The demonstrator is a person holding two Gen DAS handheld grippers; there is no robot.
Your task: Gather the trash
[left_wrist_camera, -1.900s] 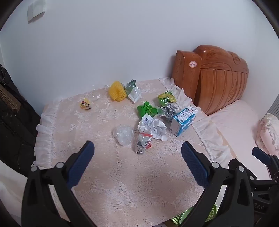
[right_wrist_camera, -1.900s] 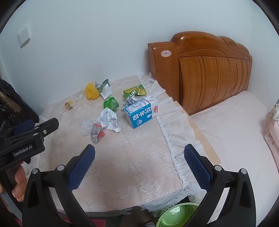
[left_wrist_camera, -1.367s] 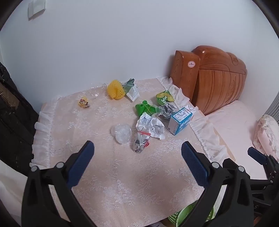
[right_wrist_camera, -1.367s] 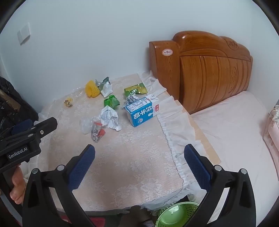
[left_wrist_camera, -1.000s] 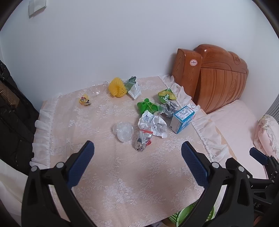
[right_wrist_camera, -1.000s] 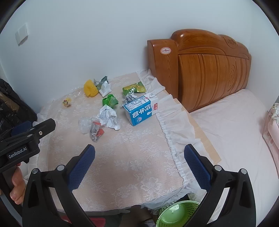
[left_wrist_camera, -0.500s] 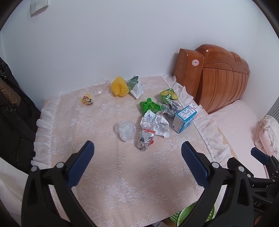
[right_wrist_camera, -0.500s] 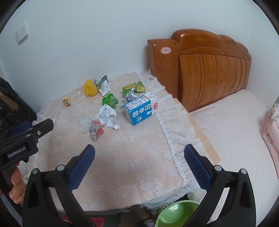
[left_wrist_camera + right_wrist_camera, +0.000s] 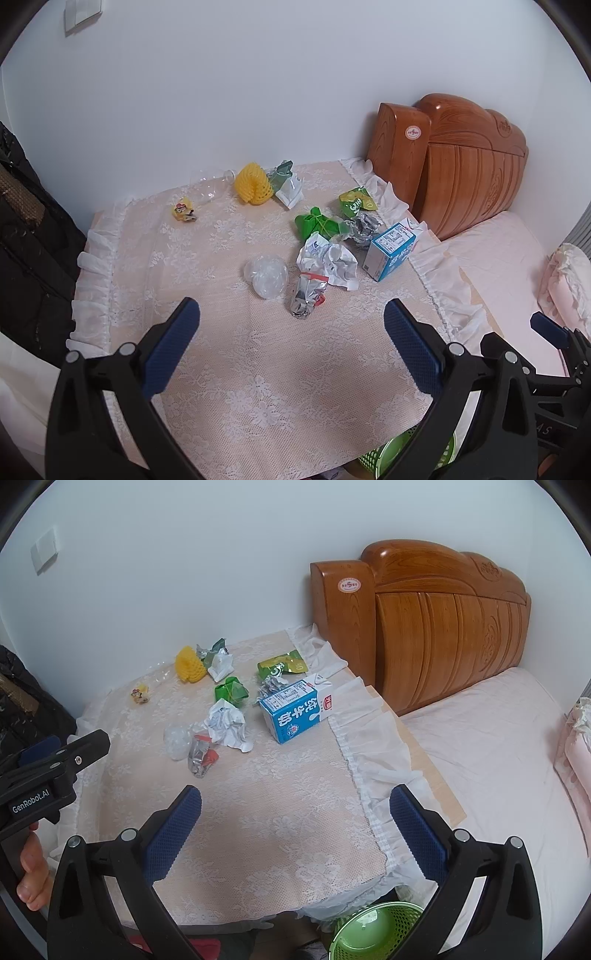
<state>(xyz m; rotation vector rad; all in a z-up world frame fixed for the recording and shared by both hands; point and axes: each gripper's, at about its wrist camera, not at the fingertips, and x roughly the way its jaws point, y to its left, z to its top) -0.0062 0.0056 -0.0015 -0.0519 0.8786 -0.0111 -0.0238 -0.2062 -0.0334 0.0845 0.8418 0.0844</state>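
While both tools hang above the near edge of the lace-covered tabletop [image 9: 280, 812], the left gripper [image 9: 291, 332] and the right gripper [image 9: 295, 816] each have their blue-padded fingers spread wide, with nothing between them. The trash lies scattered across the far half of the cloth. A blue-and-white milk carton [image 9: 295, 710] lies on its side near the frilled right edge, close to the wooden headboard [image 9: 424, 627]. Just left of it sits a crumpled white paper [image 9: 227, 722], touching a squashed silver wrapper with a red patch [image 9: 201, 758], and a clear plastic wad [image 9: 176, 742] rests beside those. Farther back are a folded green packet [image 9: 231, 691], a green snack bag [image 9: 282, 666], a yellow foam net [image 9: 189, 664] and a small yellow wrapper [image 9: 140, 695] by itself on the left. A green mesh basket [image 9: 376, 934] stands on the floor below the tabletop's near right corner, beside the bed [image 9: 498, 746].
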